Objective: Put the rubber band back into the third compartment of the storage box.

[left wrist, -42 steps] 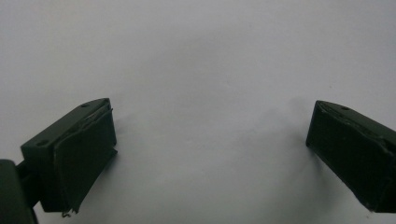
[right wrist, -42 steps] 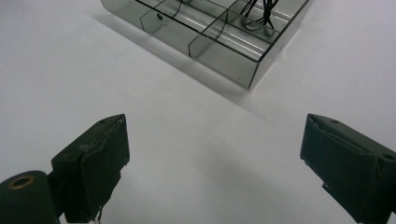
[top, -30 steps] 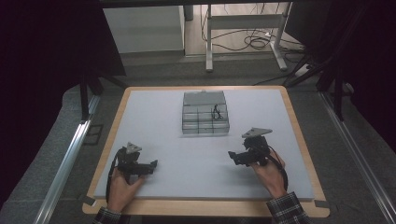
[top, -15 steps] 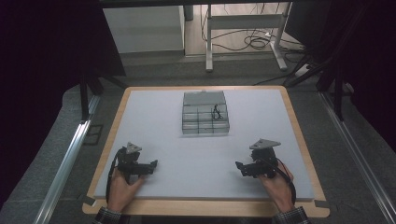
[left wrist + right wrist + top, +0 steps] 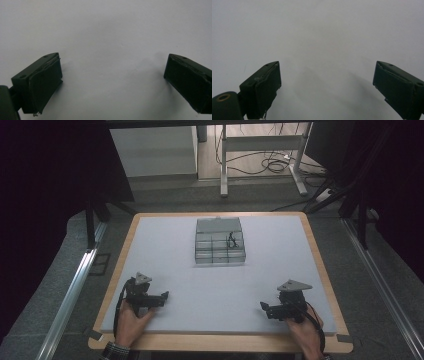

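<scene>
Compartment box (image 5: 220,241), clear plastic with a small dark item (image 5: 231,240) in one right-hand cell, sits at the far centre of the grey table mat (image 5: 280,255) in the high view, well apart from both tools. In that view the left gripper (image 5: 165,295) rests near the front-left edge, unmoved over the last second. The right gripper (image 5: 263,307) has been drawn back from a position nearer the box to the front-right edge, level with the left one. Judgement: both hands are now parked at the near edge, which suggests the work at the box is either finished or not yet started. In the left gripper view, the jaws stand wide apart with nothing but bare mat between them. In the right gripper view, the jaws are likewise spread wide and empty over plain mat.
</scene>
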Available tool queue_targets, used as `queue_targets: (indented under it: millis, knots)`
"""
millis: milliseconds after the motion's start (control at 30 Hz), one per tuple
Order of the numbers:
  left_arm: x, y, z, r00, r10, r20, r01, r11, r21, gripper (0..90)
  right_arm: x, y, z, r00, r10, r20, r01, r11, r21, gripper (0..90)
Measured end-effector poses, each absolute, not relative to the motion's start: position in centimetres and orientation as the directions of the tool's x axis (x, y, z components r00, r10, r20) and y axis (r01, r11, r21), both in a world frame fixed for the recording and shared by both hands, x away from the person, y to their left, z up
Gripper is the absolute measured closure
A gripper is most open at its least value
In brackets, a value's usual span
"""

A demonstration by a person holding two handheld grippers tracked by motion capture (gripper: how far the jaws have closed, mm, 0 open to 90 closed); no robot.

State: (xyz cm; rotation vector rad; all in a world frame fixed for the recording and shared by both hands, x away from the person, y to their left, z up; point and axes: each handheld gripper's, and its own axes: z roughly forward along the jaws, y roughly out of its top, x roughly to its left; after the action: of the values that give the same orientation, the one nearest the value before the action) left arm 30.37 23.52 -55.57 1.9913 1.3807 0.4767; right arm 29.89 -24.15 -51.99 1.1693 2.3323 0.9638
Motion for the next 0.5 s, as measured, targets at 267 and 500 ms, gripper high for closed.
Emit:
queue_targets:
  millis: [267, 500]
  knots:
    - [30.4, 23.5, -55.6, 0.376, 0.924, -0.070, 0.683, -0.226, 0.694, 1.7, 28.5, -24.9, -52.7, -0.582, 0.813, -0.026, 0.550, 0.417, 0.724, 7.9]
    - [30.4, 23.5, -55.6, 0.376, 0.924, -0.070, 0.683, -0.225, 0.695, 1.7, 27.6, -25.2, -53.5, -0.577, 0.815, -0.051, 0.530, 0.421, 0.736, 7.7]
